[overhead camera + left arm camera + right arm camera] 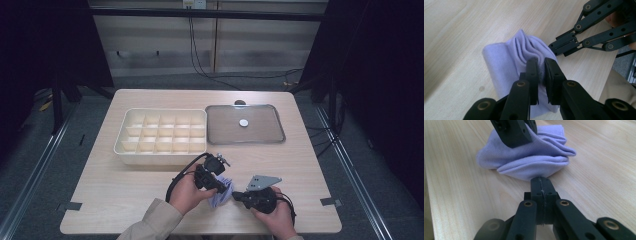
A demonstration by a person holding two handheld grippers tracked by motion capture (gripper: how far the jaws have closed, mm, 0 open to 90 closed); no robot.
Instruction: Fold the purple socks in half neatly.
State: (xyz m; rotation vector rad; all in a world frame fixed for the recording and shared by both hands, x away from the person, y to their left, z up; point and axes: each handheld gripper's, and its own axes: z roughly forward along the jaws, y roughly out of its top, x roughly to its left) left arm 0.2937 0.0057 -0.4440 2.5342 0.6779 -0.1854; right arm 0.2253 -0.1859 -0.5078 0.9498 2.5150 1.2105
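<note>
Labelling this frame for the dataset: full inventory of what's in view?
Table: 1, light wood, centre.
Divided box: 1, cream, many compartments, table's far left.
Tray: 1, grey metal, beside the box's right.
Small disc: 1, white, on the tray.
Cloth: 1, lilac, bunched in folds, near table edge between the grippers.
Left gripper: 1, black, jaws pinching a fold of the cloth.
Right gripper: 1, black, jaws shut, tips at the cloth's edge; whether cloth is caught is unclear.
Hands: left hand, right hand, beige sleeve.
</note>
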